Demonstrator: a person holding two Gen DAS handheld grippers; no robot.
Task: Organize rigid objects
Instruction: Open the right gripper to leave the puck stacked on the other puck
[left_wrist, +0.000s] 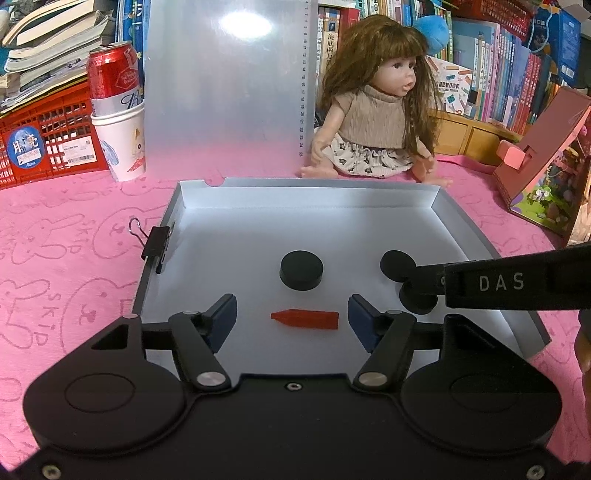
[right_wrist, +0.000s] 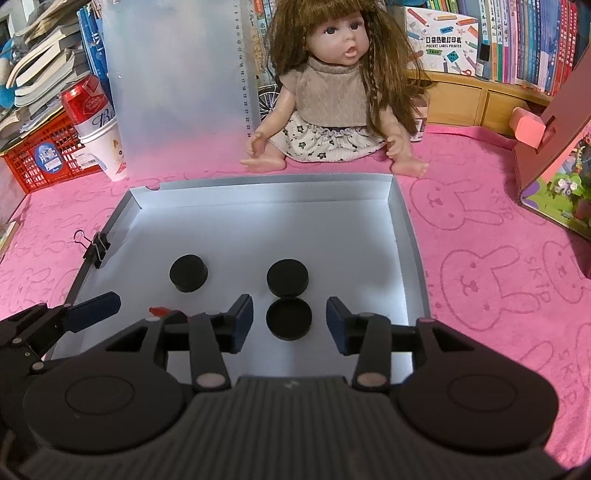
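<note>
Pink cloth printed with rabbits covers the table (right_wrist: 480, 229); on it lies a shallow silver tray (right_wrist: 402, 206) with a black binder clip (right_wrist: 96, 248) on its left wall; inside the tray rest three black discs and a red pointed piece (left_wrist: 305, 318); the left hand-held gripper (left_wrist: 291, 318) stands released, its blue pads either side of the red piece without touching it; the right hand-held gripper (right_wrist: 289, 322) is likewise released around the near disc (right_wrist: 288, 318), pads clear of it; the middle disc (right_wrist: 287, 277) lies just beyond, touching or nearly so; the left disc (right_wrist: 188, 273) sits apart; a doll (right_wrist: 332, 92) sits beyond the far wall; a red can (left_wrist: 112, 74) stands in a paper cup (left_wrist: 122, 147) at far left.
</note>
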